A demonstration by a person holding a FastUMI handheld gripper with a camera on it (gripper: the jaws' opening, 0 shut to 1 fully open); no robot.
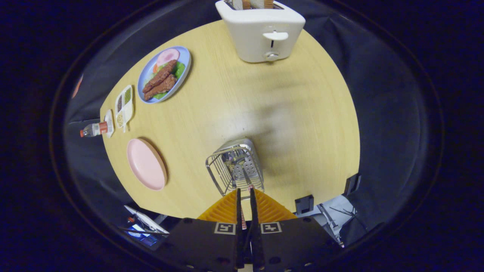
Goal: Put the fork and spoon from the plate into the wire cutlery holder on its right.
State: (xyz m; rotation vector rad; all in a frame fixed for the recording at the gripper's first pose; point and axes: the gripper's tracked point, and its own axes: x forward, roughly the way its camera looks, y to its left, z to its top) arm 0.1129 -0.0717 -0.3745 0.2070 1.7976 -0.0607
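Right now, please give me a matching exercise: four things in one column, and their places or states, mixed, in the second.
1 toaster
2 pink plate
3 wire cutlery holder
4 tool

a bare
b just ahead of the fingers
c holds bread slices
d shut on a thin utensil handle

Pairs: 1-c, 2-a, 3-b, 4-d.

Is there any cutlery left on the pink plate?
No. The pink plate lies bare, left of the wire cutlery holder, while the hand-held gripper pinches a thin utensil handle over the holder.
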